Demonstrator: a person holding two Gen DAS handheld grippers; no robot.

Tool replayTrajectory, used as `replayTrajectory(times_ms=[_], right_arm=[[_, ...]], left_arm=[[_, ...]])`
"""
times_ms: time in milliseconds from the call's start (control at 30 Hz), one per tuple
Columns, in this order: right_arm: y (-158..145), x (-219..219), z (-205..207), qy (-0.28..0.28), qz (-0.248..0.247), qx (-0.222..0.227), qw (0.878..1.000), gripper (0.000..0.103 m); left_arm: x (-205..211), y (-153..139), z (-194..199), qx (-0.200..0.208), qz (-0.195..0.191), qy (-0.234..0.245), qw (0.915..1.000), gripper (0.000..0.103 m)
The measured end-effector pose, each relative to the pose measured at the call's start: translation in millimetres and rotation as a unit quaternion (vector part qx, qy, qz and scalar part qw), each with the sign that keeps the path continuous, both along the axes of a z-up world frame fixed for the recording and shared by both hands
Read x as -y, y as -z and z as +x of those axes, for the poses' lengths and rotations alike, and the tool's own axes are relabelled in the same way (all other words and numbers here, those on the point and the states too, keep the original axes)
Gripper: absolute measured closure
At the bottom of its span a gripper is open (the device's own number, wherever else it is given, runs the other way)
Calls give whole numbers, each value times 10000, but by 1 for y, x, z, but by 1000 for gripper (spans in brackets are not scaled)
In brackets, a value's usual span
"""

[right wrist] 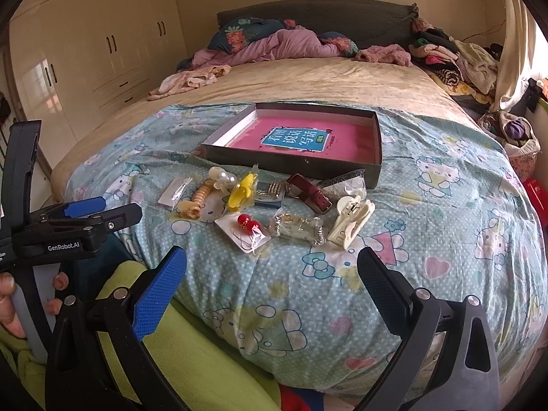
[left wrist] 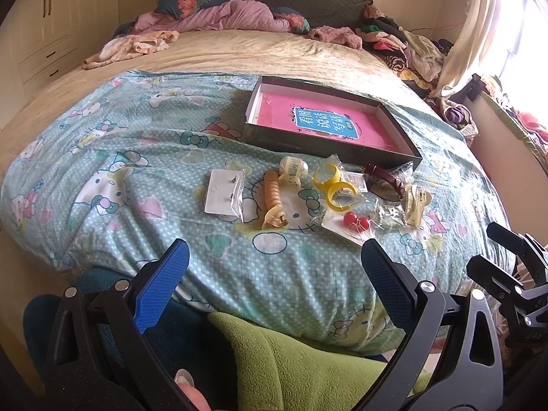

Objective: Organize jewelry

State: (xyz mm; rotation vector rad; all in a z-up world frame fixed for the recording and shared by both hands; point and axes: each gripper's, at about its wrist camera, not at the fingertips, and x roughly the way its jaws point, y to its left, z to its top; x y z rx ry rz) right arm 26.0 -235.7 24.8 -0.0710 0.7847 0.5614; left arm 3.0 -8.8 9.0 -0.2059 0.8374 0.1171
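While both tools hang back at the foot of the bed, nothing has been lifted yet: the left gripper stands with its fingers spread wide and empty, and the right gripper matches it, jaws far apart, nothing between them. All the jewelry sits in a loose cluster on the cartoon-print quilt, just in front of the shallow dark box, which lies open with a pink book flat inside it — my read is that this box is where the pieces are meant to go, which would explain why everything is laid out right at its near wall. Across the spread: a bagged white earring card on the far left, an amber spiral hair clip, a pearly clip, yellow hoop earrings in plastic, red ball earrings on a card nearest the grippers, a bagged chain, a red-brown strap touching the box front, and a cream claw clip on the right. Both tools are well apart from the pile, pointed at it, so the opening pick looks like the red earrings, being closest. Slippery bags may slide in the grip.
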Motion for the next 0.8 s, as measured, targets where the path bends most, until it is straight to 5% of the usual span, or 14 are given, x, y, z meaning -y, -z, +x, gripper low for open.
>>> replayTrajectory(times_ms=[800], right_arm=[[-28, -9, 54, -4, 288, 352, 9990, 4]], left_arm=[[-63, -4, 33, -22, 142, -785, 9968, 9]])
